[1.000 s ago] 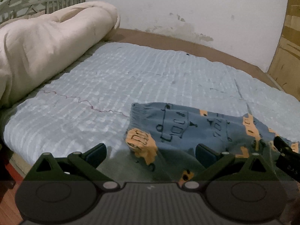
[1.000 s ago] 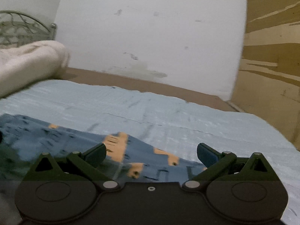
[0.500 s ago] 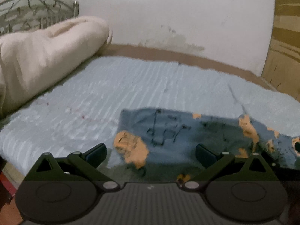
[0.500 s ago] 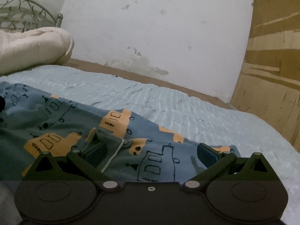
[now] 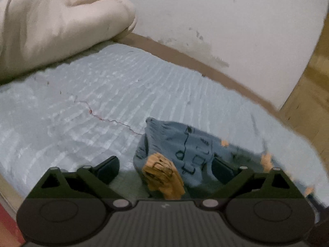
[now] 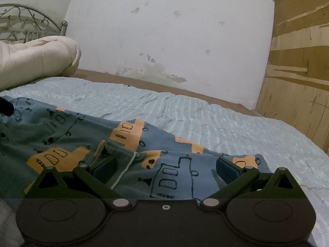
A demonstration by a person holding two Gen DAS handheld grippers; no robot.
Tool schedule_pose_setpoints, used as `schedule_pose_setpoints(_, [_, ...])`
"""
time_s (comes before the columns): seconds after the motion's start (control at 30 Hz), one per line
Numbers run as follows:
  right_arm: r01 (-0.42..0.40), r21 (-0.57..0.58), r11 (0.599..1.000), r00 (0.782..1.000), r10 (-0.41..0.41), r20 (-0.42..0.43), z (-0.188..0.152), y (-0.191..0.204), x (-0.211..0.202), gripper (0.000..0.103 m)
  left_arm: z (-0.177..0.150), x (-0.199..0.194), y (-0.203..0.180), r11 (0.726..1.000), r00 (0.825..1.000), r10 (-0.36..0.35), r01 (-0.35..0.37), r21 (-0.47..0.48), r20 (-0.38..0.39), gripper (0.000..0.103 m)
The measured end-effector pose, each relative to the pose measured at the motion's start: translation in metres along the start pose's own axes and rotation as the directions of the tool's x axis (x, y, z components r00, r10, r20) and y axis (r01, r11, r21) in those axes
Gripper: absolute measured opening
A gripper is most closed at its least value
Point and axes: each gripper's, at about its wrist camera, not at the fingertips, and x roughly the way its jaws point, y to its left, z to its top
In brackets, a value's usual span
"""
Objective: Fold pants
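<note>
Left wrist view shows the left gripper [image 5: 165, 166] with its jaws spread wide and nothing clamped between them; a bunched end of the pants [image 5: 185, 144] sits in the gap, an orange-printed fold of the cloth rising between the two fingers. This picture is blurred, so it is not clear whether either finger touches the fabric. The pants, blue with orange and black-outline drawings, lie on the pale blue bed cover [image 5: 102, 94] near its front edge, towards the right side. A rolled cream duvet [image 5: 53, 26] rests at the far left corner of the bed, against the white wall [image 5: 226, 20].

Right wrist view has the right gripper [image 6: 166, 166] likewise wide open, holding nothing, low over the pants [image 6: 82, 131], which spread across the front of the bed cover [image 6: 185, 111] with the waistband and its white drawstring [image 6: 125, 170] just ahead of the left finger. A metal headboard [image 6: 30, 22] stands behind the duvet [image 6: 39, 57], and wood panelling [image 6: 298, 72] lines the right side.
</note>
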Motion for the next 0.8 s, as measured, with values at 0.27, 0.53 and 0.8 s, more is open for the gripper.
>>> schedule_pose_setpoints(0.27, [0.001,0.003,1.000,1.000,-0.001,0.006,-0.001,0.000,0.000,0.102,-0.005,-0.010,0.015,0.995,0.998,-0.046,0.049,-0.089,0.035,0.051])
schedule_pose_setpoints(0.53, [-0.002,0.008,1.000,1.000,0.002,0.004,-0.001,0.000,0.000,0.102,0.000,-0.009,0.009,0.998,1.000,-0.003,0.003,-0.069,0.005,0.022])
schedule_pose_setpoints(0.8, [-0.022,0.017,1.000,1.000,0.022,-0.019,0.004,-0.003,0.003,0.102,0.013,-0.026,-0.025,0.999,0.996,-0.033,0.029,0.044,0.078,0.020])
